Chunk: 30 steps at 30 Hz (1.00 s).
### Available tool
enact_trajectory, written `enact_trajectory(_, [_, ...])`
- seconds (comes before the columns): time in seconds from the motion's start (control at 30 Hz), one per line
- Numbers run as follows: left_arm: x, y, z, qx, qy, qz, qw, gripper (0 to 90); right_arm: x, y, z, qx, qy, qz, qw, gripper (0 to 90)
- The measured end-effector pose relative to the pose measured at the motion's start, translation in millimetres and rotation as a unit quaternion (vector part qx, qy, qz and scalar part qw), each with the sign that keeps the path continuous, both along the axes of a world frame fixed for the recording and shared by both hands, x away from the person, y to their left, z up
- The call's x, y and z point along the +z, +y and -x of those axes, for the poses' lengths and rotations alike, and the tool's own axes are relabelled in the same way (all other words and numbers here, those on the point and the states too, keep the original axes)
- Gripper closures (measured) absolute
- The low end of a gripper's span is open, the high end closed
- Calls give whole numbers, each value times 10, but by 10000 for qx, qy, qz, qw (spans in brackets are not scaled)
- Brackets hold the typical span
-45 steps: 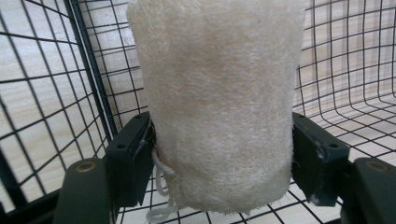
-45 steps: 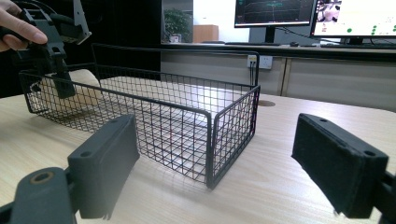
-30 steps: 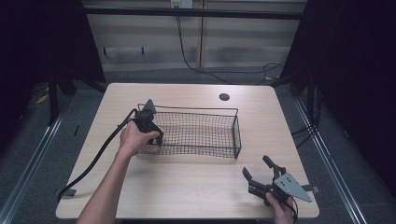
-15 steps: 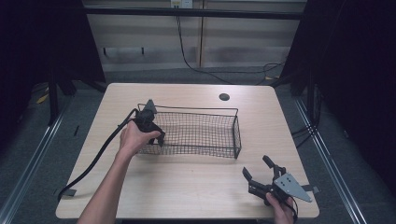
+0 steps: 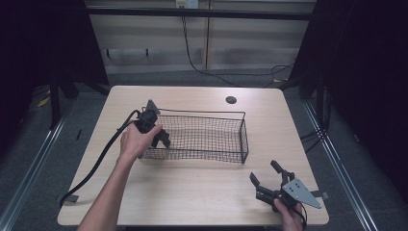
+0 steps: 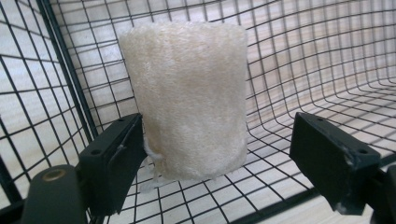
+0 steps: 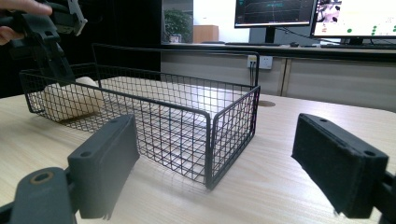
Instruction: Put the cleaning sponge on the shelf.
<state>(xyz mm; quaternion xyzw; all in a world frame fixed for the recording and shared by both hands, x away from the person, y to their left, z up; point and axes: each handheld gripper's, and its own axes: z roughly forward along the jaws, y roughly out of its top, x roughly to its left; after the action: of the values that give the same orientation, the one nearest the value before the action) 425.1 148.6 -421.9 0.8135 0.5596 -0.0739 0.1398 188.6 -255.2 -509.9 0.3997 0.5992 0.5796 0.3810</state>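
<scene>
A cream loofah-like sponge piece [image 6: 187, 93] lies inside the left end of a black wire basket [image 5: 243, 130]. My left gripper [image 6: 219, 140] reaches down into that end of the basket [image 6: 303, 56]. Its jaws have just been opening and now stand wide, with the sponge between them, against the left pad and well apart from the right pad. In the high view a hand holds this left gripper [image 5: 161, 139] at the basket's left wall. My right gripper [image 5: 263, 175] rests open near the table's front right corner, with nothing between its jaws. It faces the basket [image 7: 210, 140] and the sponge [image 7: 70, 100].
The basket stands mid-table on a light wooden table [image 5: 192, 192]. A round cable hole [image 5: 231, 100] sits at the back. The left gripper's black cable [image 5: 96, 163] trails off the front left edge. Monitors [image 7: 275, 11] stand beyond the table.
</scene>
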Motion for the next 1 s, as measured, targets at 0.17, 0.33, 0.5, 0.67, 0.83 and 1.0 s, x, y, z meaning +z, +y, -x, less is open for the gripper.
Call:
enact_trajectory(0.17, [21,113,41,-165,-206,324,9991,179,0,-1,-2,8,5,6,10000,136])
enact_trajectory(0.33, [82,196,73,-197,-395,527,9976,179,1,1,-1,-3,18,14,10000,136])
enact_trajectory(0.5, [123,261,115,-229,-587,655,9959,180,1,3,0,-3,26,1,10000,136])
enact_trajectory(0.67, [165,291,157,-328,-877,649,9935,198,1,1,0,-4,27,8,10000,136])
enact_trajectory(0.83, [214,310,195,-376,-1078,814,9901,198,0,0,-3,20,16,5,10000,136])
enact_trajectory(1.0, [258,355,235,-430,-1225,998,9865,191,0,1,-1,2,28,7,10000,136])
